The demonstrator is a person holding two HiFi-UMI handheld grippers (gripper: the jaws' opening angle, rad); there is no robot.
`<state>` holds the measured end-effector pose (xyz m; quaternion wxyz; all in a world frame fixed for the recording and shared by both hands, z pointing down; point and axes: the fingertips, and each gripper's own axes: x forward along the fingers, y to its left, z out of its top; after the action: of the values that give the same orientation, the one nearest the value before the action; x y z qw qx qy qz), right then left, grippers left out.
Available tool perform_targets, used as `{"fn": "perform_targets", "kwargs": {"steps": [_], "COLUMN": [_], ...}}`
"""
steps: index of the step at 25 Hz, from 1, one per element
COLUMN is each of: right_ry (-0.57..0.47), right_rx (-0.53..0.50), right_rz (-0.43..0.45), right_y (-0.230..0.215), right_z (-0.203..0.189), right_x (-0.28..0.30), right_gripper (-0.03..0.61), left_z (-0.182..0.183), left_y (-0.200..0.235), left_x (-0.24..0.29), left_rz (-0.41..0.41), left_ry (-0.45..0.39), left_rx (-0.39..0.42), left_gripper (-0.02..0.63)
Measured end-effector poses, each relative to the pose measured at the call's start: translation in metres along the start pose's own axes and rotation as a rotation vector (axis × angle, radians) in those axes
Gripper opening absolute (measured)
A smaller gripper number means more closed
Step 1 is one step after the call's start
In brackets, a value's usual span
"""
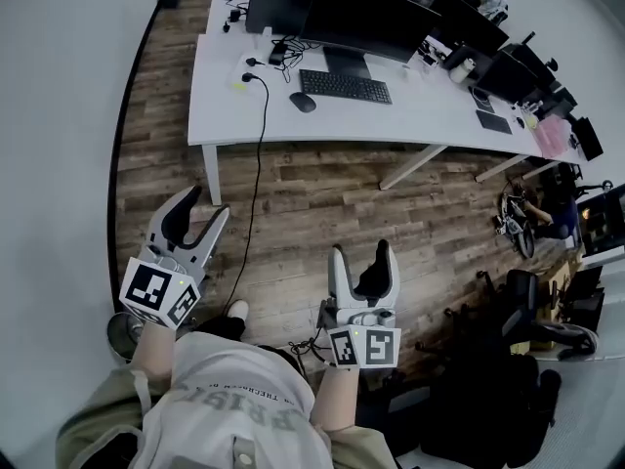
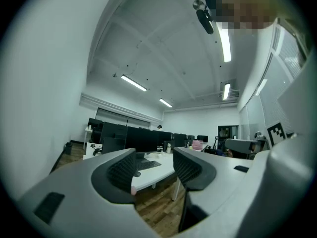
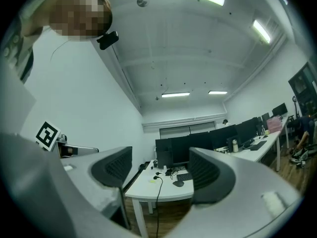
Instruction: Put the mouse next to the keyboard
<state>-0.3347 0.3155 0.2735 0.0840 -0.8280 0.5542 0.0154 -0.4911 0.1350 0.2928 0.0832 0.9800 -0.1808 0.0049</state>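
Observation:
A black mouse (image 1: 303, 103) lies on the white desk (image 1: 430, 115), just left of the black keyboard (image 1: 345, 86) and a small gap from it. Both grippers hang over the wooden floor, well short of the desk. My left gripper (image 1: 205, 208) is open with nothing between its jaws. My right gripper (image 1: 360, 254) is open wide and holds nothing too. In the right gripper view the mouse (image 3: 178, 183) and keyboard (image 3: 184, 177) show far off between the jaws of the gripper (image 3: 161, 157). In the left gripper view the gripper (image 2: 154, 157) frames the keyboard (image 2: 147, 164).
A large dark monitor (image 1: 361, 18) stands behind the keyboard. A black cable (image 1: 262, 145) drops from the desk's left part to the floor. A white wall runs along the left. Black office chairs (image 1: 518, 301) and more desks with screens fill the right side.

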Motion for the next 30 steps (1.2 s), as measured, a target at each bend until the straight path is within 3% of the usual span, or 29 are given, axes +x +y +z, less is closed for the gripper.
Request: {"fn": "perform_targets", "kwargs": {"steps": [4, 8, 20, 30], "right_ry": [0.041, 0.072, 0.094, 0.109], "right_rx": [-0.060, -0.059, -0.101, -0.083], "right_rz": [0.020, 0.025, 0.161, 0.277], "right_y": [0.007, 0.007, -0.023, -0.128], "right_z": [-0.008, -0.020, -0.042, -0.045], "right_x": [0.028, 0.051, 0.131, 0.234], "right_gripper": [0.364, 0.365, 0.364, 0.365], "left_z": [-0.007, -0.021, -0.032, -0.020], "left_y": [0.021, 0.037, 0.074, 0.061], "left_x": [0.020, 0.031, 0.079, 0.225], "left_rz": [-0.040, -0.038, 0.097, 0.152], "left_ry": [0.014, 0.056, 0.033, 0.019], "left_rx": [-0.071, -0.092, -0.093, -0.051], "left_gripper": [0.329, 0.371, 0.379, 0.380]}}
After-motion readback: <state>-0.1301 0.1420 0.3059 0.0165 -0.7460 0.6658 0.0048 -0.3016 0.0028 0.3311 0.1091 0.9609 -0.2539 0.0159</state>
